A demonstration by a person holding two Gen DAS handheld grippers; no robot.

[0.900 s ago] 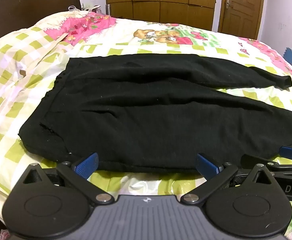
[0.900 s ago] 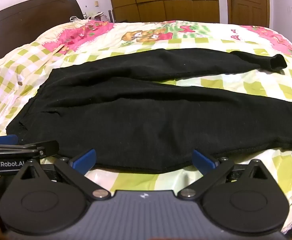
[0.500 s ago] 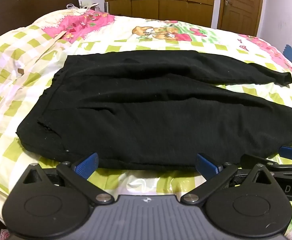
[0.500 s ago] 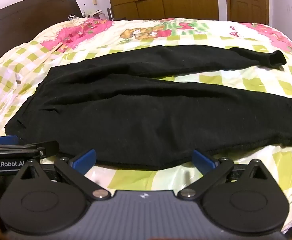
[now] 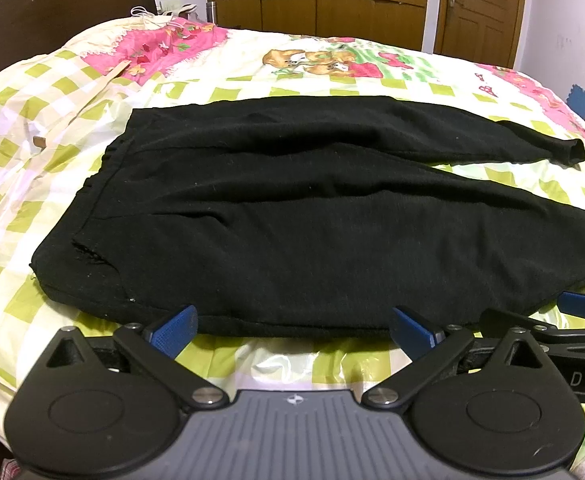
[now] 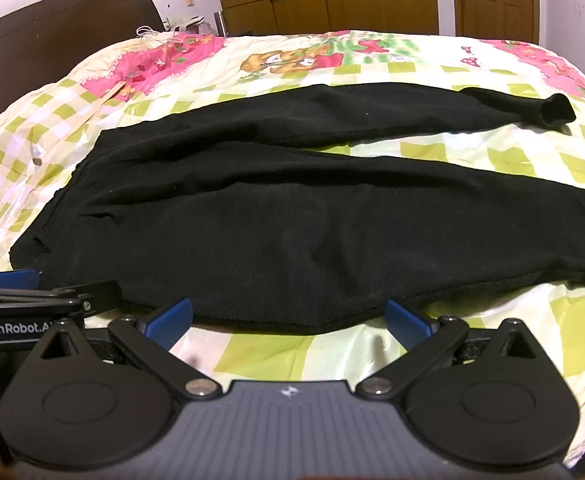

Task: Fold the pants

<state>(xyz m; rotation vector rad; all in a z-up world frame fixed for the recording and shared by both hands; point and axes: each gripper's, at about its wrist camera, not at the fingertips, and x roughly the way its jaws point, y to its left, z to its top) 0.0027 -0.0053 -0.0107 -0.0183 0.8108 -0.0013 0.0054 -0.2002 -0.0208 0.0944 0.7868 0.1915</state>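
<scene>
Left gripper (image 5: 292, 326) and right gripper (image 6: 288, 318) side by side at the near edge of the bed, both spread wide, blue fingertips (image 5: 174, 330) apart with nothing between them; each tip just short of, or barely at, the near hem of the black pants (image 5: 312, 216), contact too close to call. Compared with a second ago, both views drawn slightly nearer and lower over the near leg, hem now sitting right between the open jaws; cloth itself lying as before, no fold begun. Probably the last stretch of the approach ahead of a pinch on the near edge, so the first fold, near leg over far leg, looks not yet started.

Outward from the tips: near trouser leg broad and flat across the patterned quilt (image 5: 312, 360), waistband (image 5: 92, 184) off to the left with a pocket slit beside it, far leg running to the right and ending in a cuff (image 5: 572, 152), a wedge of green-checked quilt showing between the two legs. Beyond, dark headboard (image 6: 52, 40) at left, wooden wardrobe (image 5: 312, 0) and door (image 5: 480, 8) behind the bed
</scene>
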